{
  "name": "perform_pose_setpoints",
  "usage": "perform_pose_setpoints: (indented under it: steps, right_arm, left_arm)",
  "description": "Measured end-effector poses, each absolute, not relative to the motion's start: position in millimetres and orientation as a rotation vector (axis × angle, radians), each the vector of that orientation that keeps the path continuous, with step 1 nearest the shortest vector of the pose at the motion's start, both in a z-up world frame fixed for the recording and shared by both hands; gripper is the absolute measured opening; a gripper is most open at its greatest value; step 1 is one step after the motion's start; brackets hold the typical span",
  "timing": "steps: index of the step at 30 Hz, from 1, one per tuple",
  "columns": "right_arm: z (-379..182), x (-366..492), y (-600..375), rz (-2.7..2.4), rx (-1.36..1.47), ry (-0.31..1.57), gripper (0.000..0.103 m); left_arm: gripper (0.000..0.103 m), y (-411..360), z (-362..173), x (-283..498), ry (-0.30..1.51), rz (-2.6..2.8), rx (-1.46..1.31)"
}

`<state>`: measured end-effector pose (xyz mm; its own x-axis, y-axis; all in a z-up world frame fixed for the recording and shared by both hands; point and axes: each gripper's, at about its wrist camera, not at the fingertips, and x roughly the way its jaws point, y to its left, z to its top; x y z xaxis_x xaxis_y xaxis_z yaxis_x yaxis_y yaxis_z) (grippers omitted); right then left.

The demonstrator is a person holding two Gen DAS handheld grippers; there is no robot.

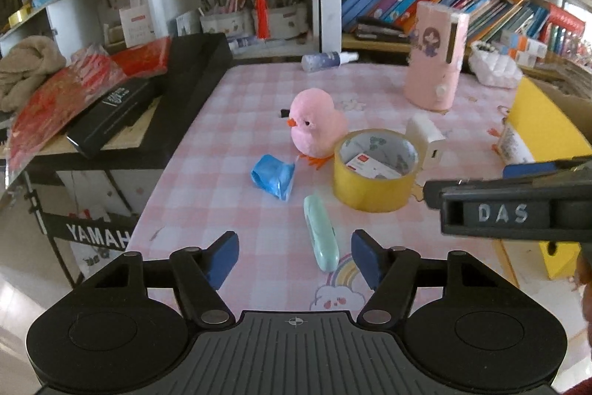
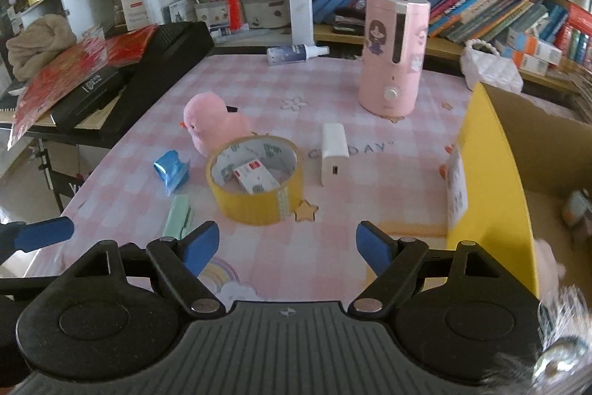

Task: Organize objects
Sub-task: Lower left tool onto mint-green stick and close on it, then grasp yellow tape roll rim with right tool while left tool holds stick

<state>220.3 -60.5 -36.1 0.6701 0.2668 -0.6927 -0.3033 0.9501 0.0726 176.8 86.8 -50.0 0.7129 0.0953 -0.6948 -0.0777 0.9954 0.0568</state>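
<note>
A mint green stapler-like case [image 1: 321,232] lies on the pink checked table [image 1: 236,106]; its near end sits between the blue pads of my left gripper [image 1: 294,258], closer to the right pad, and neither pad touches it. Beyond it are a blue foil packet [image 1: 272,174], a pink plush chick [image 1: 314,124], a yellow tape roll [image 1: 375,169] and a white power bank [image 1: 425,139]. My right gripper [image 2: 288,250] stands open over bare cloth, just in front of the tape roll [image 2: 255,184], which has a small card box inside. The mint case [image 2: 177,217] lies to its left.
A pink humidifier [image 2: 392,54] and a spray bottle [image 2: 292,54] stand at the back. An open yellow cardboard box [image 2: 492,173] borders the table's right side. A black keyboard [image 1: 192,87] piled with red packets is on the left. Bookshelves line the rear.
</note>
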Motion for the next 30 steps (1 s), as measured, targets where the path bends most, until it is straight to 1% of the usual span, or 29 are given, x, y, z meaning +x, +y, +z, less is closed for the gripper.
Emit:
perform_pose_setpoints:
  steps: [2,4,5,7,9,11,13,15,18,21,23,26,30]
  right_arm:
    - [-37,229,-61,0.319,-0.047,0.775,0.081]
    - [-38,239,-64,0.316,-0.037,0.781,0.081]
    - [-39,243,-65,0.315,-0.034,0.785,0.081]
    - [-41,250,-66,0.318,-0.031,0.792,0.081]
    - [-43,257,-66,0.323,-0.034,0.800,0.081]
    - [-45,263,-66,0.328,-0.037,0.805,0.081]
    - [-47,267,-66,0.335,-0.040,0.811,0.081]
    - [-49,272,-65,0.344,-0.044,0.816,0.081]
    - [-52,278,-61,0.358,-0.043,0.829,0.082]
    - [-57,284,-53,0.384,-0.049,0.842,0.086]
    - [-60,288,-46,0.407,-0.058,0.851,0.091]
    - [-67,296,-32,0.434,-0.090,0.862,0.094]
    - [-79,306,-10,0.466,-0.148,0.866,0.095]
  left_arm:
    - [0.067,85,-55,186,0.789,0.099,0.024]
    - [0.056,84,-60,195,0.807,0.097,0.025]
    - [0.054,83,-63,200,0.819,0.090,0.022]
    - [0.044,82,-69,210,0.841,0.079,0.018]
    - [0.041,80,-77,219,0.868,0.066,0.016]
    - [0.034,80,-86,227,0.896,0.060,0.023]
    - [0.022,80,-92,231,0.918,0.053,0.019]
    - [0.017,82,-93,232,0.910,0.043,0.017]
    - [0.017,88,-89,229,0.905,0.052,-0.002]
    - [0.017,104,-80,223,0.887,0.085,-0.056]
    - [0.017,114,-74,218,0.877,0.104,-0.102]
    - [0.017,125,-68,211,0.869,0.127,-0.136]
    - [0.017,133,-64,205,0.873,0.142,-0.148]
